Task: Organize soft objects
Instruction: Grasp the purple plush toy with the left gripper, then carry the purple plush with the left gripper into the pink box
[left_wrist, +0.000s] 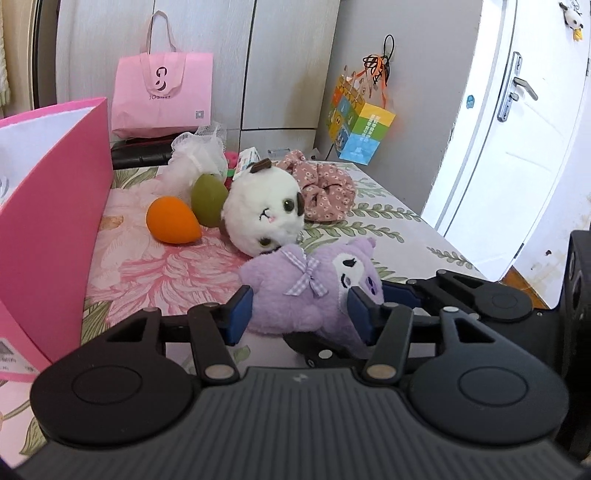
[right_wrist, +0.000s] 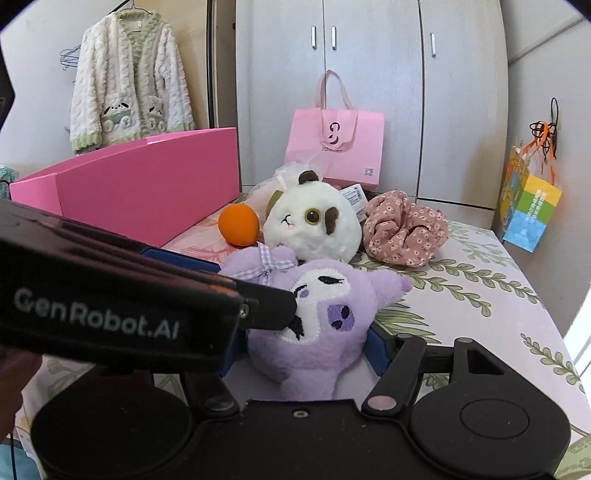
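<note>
I see the left gripper (left_wrist: 301, 314) with its blue pads clamped on the purple plush (left_wrist: 314, 291), one pad on each flank. The right gripper (right_wrist: 303, 347) straddles the same plush (right_wrist: 314, 332); its right pad sits against the toy's side, but its left pad is hidden behind the left gripper's body, so I cannot tell if it grips.

Count beyond the fingertips:
- one white plush (left_wrist: 264, 214), touching the purple one
- one orange sponge (left_wrist: 171, 221) and one green sponge (left_wrist: 208, 199), left of it
- one floral scrunchie (left_wrist: 325, 192), right
- one pink box (left_wrist: 48, 229), far left
</note>
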